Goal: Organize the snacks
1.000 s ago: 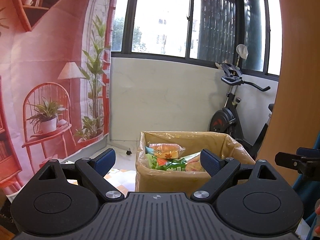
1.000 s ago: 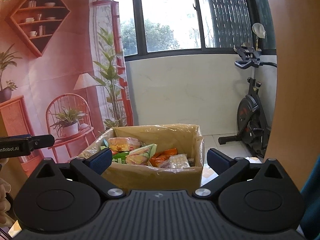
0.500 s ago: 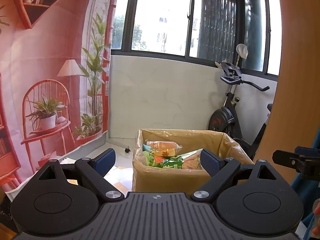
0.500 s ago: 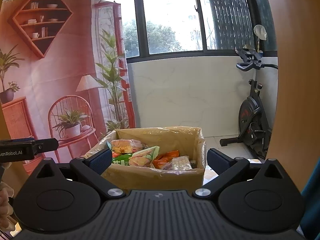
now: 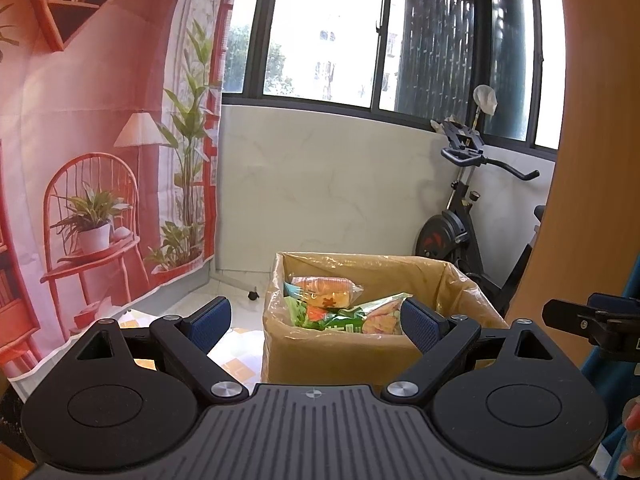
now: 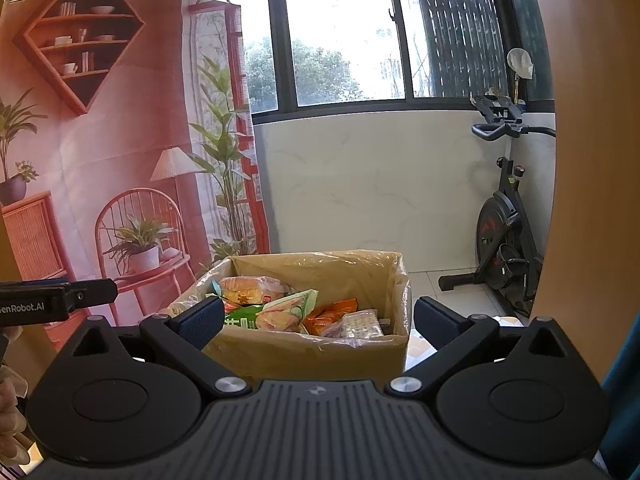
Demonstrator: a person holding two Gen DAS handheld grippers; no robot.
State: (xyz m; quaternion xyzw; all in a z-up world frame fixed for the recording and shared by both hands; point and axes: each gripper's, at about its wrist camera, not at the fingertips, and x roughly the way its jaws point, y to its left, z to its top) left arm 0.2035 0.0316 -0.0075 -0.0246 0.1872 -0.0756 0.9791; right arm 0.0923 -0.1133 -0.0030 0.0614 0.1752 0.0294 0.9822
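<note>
The cardboard box (image 6: 320, 344) bottom is hidden by the wide-spread, empty right gripper (image 6: 318, 316) and left gripper (image 5: 316, 316); an exercise bike (image 6: 504, 224) is seen behind.

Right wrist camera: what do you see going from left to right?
Pink printed backdrop cloth with shelves and a chair → brown cardboard box lined with clear plastic and full of snack packets → black exercise bike → tan wooden panel.

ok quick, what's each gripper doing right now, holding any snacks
left gripper: open, holding nothing.
right gripper: open, holding nothing.
</note>
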